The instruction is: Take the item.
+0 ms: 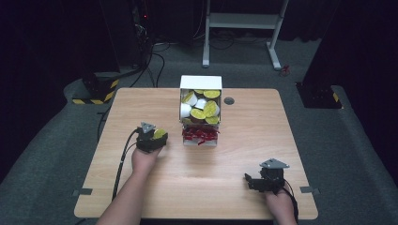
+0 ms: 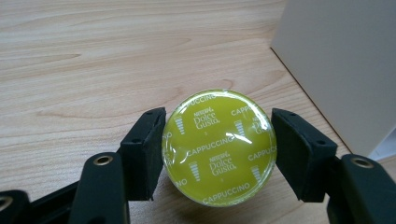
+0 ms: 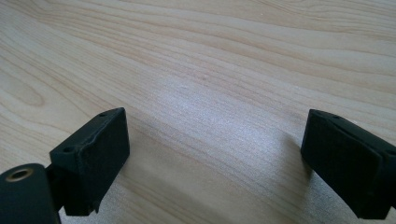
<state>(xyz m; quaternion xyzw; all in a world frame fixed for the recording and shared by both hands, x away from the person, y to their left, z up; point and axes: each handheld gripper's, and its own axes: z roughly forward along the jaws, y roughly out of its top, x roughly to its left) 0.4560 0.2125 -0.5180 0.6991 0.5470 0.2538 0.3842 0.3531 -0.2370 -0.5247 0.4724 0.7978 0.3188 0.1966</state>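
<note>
**Left claw clamped on a capsule; right claw spread over bare wood**

Green-lidded coffee capsule (image 2: 218,147) sits closest to the lens in the left gripper view, foil lid up, printed "Dolce Gusto" and "Cappuccino". Landmark for all positions below: the white box.

- Wooden table (image 1: 234,159): light grain, carries everything listed.
- White box (image 1: 201,104): at the far middle of the table, open, packed with capsules (image 1: 206,110), mostly green lids, a few white. In the left gripper view its blank wall (image 2: 341,65) rises at the right.
- Small tray of red pieces (image 1: 200,135): touching the box's near side. Contents too small to identify.
- Left gripper (image 1: 157,137): on the person's side of the box and to its left, near it. Both black pads bear on opposite sides of the capsule rim, so it is grasping the capsule. Cannot tell whether the capsule rests on the wood or is held just above it.
- Right gripper (image 1: 251,180): well apart from the box, toward the table's near right corner. In its own view, the right gripper (image 3: 215,163) has jaws spread wide, released, with bare wood between them.
- Dark round grommet (image 1: 229,101): just right of the box.
</note>
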